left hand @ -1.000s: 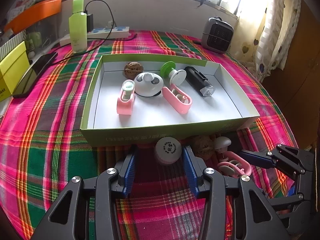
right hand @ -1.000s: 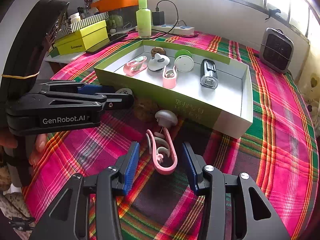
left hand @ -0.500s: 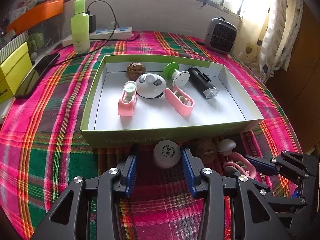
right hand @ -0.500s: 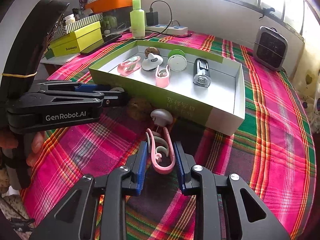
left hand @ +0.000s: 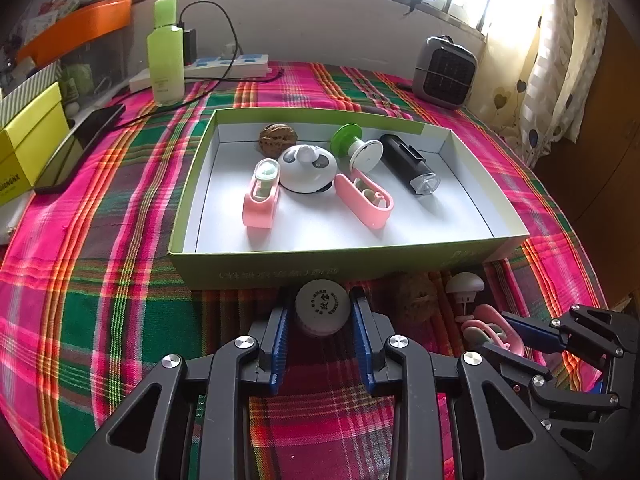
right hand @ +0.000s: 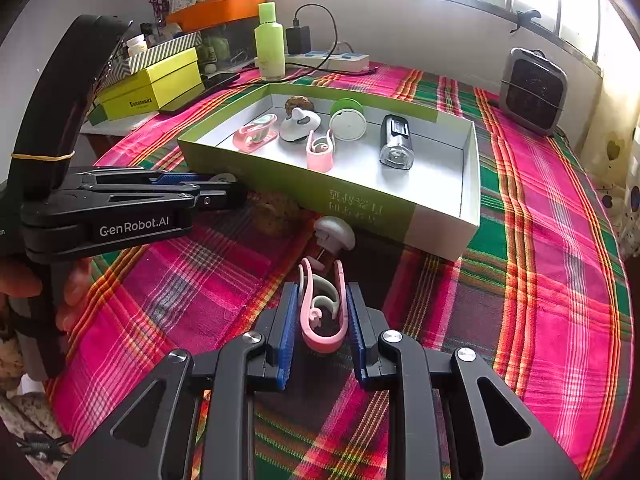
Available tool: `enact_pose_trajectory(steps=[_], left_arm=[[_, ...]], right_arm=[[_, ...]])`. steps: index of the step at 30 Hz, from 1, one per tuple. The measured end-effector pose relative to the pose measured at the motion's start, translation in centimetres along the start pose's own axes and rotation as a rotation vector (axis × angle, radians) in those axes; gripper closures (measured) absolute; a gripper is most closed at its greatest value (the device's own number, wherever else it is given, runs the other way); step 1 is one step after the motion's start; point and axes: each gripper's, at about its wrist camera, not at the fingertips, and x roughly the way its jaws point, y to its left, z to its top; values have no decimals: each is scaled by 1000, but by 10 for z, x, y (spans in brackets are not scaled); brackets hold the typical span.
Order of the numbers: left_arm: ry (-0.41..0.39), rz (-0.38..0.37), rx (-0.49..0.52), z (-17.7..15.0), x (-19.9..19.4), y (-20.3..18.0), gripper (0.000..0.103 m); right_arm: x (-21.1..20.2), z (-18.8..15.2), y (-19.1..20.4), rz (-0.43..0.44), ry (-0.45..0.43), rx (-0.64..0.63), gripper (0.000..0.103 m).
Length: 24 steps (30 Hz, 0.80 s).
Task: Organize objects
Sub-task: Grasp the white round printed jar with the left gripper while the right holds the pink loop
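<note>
Print on the round white cap [left hand: 322, 307] and on the green box [left hand: 280, 264] front wall is too small to read, the walnut [right hand: 275, 213] outside sits dim in box shadow w/ its edge behind the left gripper [right hand: 224, 190], and the pink clip [left hand: 490, 330] is partly hidden by the right gripper [left hand: 508, 334].

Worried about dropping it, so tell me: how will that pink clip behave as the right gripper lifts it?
The pink clip looks thin and open-ended, so it probably flexes under the right gripper. Likely very light. Its smooth plastic sides might slip or twist between the pads.
</note>
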Motion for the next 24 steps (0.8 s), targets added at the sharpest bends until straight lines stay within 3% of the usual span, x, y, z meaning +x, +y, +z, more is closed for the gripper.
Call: enact_pose_trajectory(steps=[24], left_arm=[[-33,-30,32,-4,-24,-8,76]], right_arm=[[-14,8,-7,-11,-50,53,78]])
